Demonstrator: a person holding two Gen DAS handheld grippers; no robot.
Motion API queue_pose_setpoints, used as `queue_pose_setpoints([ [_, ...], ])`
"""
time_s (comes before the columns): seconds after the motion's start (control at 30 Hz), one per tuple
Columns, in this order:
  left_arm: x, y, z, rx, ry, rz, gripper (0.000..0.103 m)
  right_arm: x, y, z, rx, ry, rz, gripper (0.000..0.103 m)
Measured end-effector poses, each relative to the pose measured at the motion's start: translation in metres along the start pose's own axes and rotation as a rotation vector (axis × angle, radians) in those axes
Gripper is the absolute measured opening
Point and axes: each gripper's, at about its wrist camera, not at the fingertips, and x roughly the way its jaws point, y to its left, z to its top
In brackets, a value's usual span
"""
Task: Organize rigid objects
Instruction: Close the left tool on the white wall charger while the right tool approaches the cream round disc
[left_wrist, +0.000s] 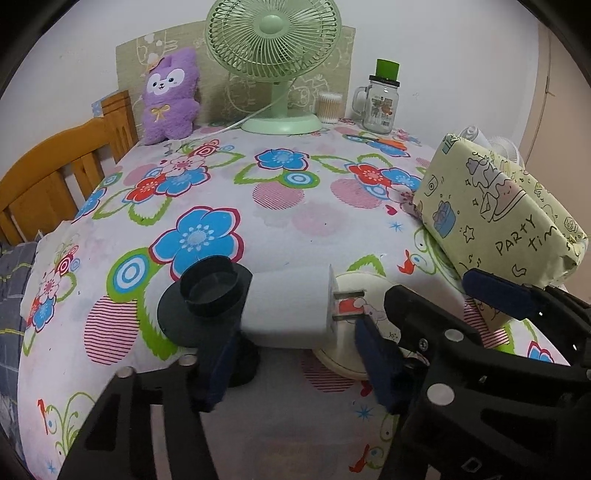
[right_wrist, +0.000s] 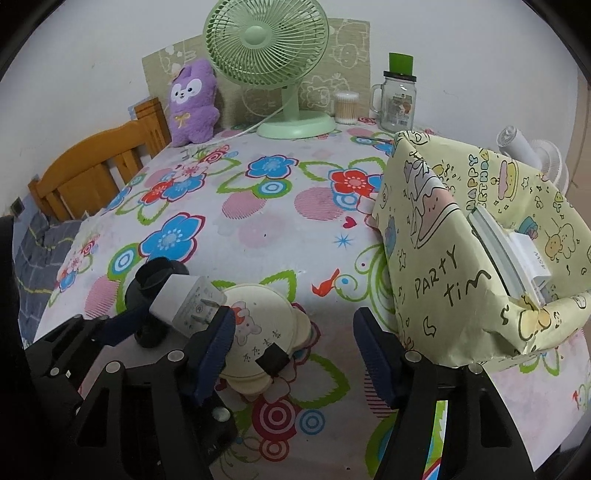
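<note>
Left hand-held gripper clamped on white plug adapter; right hand-held gripper jaws apart over cream bear-shaped mirror, empty.

This is a bedroom in a home. A wooden bed frame stands beside a table with a flowery cloth. On it sit a purple plush toy and a green fan.

Matt white plastic charger; printed cloth tablecloth; paper-wrapped box; glass jar.
</note>
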Motion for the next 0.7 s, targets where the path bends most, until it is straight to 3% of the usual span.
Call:
queue_pose_setpoints([
  [0.03,-0.001,0.001,0.0,-0.002,-0.004,0.0,0.052,0.0,0.0,0.0,0.004,0.001,0.0,0.07],
  [0.17,-0.002,0.003,-0.001,-0.035,-0.007,0.007,0.052,0.0,0.0,0.0,0.011,0.002,0.005,0.07],
  [0.6,-0.021,0.02,-0.023,-0.011,0.004,0.054,0.052,0.014,0.022,-0.008,-0.06,0.054,0.046,0.07],
  [0.7,-0.025,0.023,-0.028,-0.003,0.001,0.08,0.052,0.019,0.027,-0.009,-0.077,0.064,0.044,0.078],
])
